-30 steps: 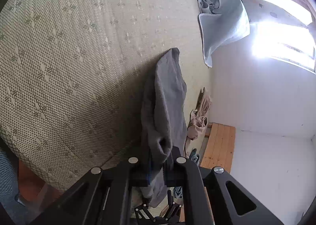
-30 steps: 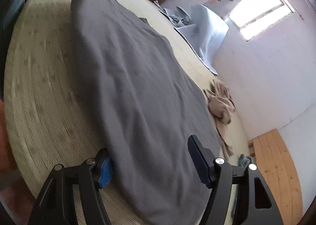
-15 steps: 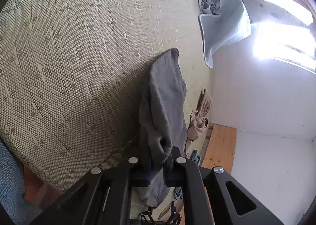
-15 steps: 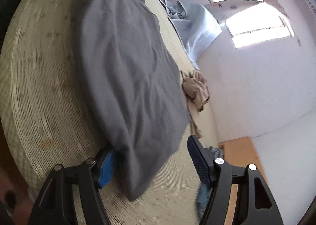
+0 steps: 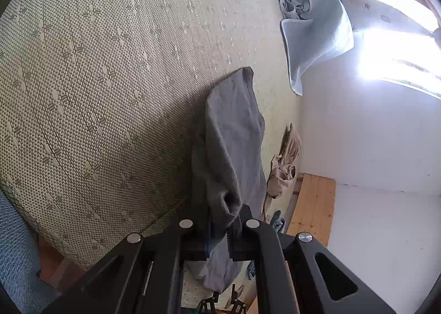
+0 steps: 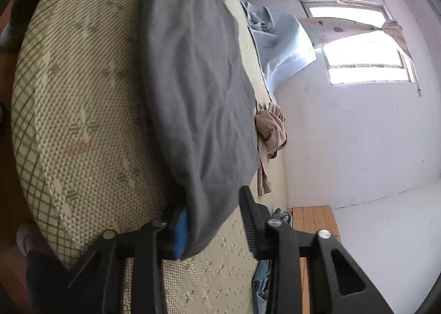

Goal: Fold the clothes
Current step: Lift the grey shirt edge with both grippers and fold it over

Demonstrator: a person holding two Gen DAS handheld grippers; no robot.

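Gripping one corner of the grey knit garment (image 5: 234, 148) in the clamped left gripper (image 5: 220, 234), the right gripper (image 6: 215, 220), jaws just closing around the opposite corner, must pinch fully before lifting to fold.

Right hand-held gripper (image 6: 215, 220) narrower around grey garment (image 6: 198, 88)

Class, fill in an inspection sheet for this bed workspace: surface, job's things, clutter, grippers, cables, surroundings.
Surface: woven patterned mat covering the bed.
Job's things: grey garment spread along the mat, one end lifted.
Clutter: beige garment crumpled beside the grey one; light blue sheet hanging off the far edge.
Grippers: left gripper shut on the grey garment's end; right gripper has just been closing, the garment's corner between its jaws, one pad not yet touching.
Cables: nothing seen.
Surroundings: white wall, bright window, wooden floor.
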